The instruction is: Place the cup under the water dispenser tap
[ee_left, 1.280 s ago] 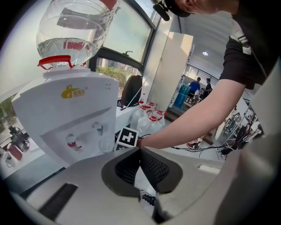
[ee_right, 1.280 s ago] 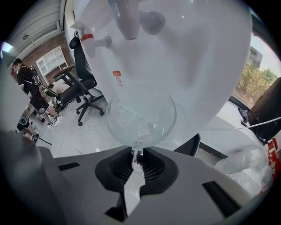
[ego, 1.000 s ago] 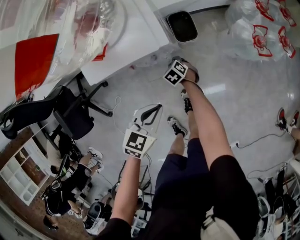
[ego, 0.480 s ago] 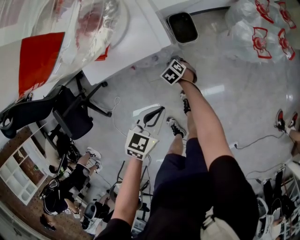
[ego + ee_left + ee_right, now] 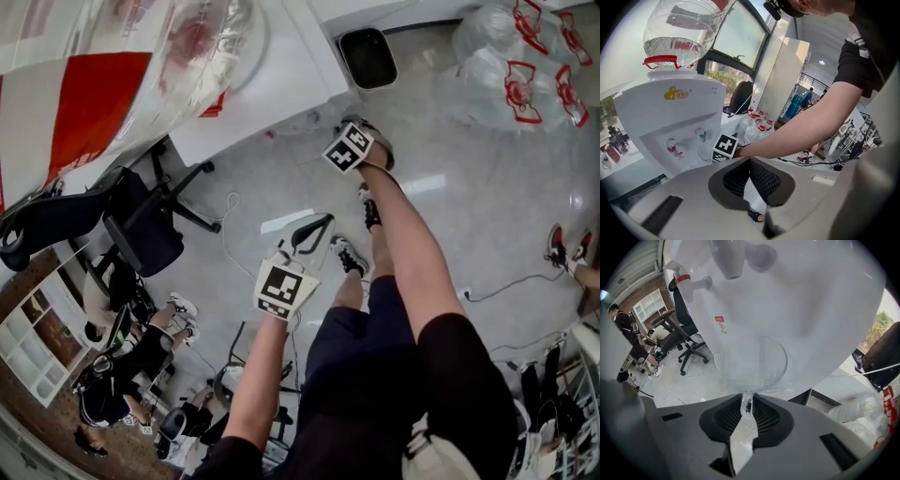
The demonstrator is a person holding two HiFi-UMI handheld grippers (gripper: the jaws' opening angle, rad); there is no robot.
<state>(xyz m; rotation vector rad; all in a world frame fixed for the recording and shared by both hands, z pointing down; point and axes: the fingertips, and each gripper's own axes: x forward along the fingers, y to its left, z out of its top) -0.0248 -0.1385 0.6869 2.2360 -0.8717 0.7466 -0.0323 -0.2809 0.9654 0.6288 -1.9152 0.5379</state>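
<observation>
floor (image 5: 487, 178): office chair (image 5: 141, 234), plastic bags (image 5: 511, 70) | drip tray (image 5: 688, 164): cup (image 5: 764, 362)

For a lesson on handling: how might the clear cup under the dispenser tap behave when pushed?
The cup looks like thin clear plastic: probably light and easily squashed. It seems empty, so a nudge may slide or tip it.

The glossy grey floor (image 5: 487, 206) catches a bright patch of light, with a cable (image 5: 514, 279) trailing over it and white bags (image 5: 511, 66) lying on it. A black office chair (image 5: 141, 234) stands near white shelves (image 5: 33, 352) set against a brick wall (image 5: 644, 289). Daylight comes through a large window (image 5: 740, 37) beside a white column (image 5: 787, 70).
</observation>
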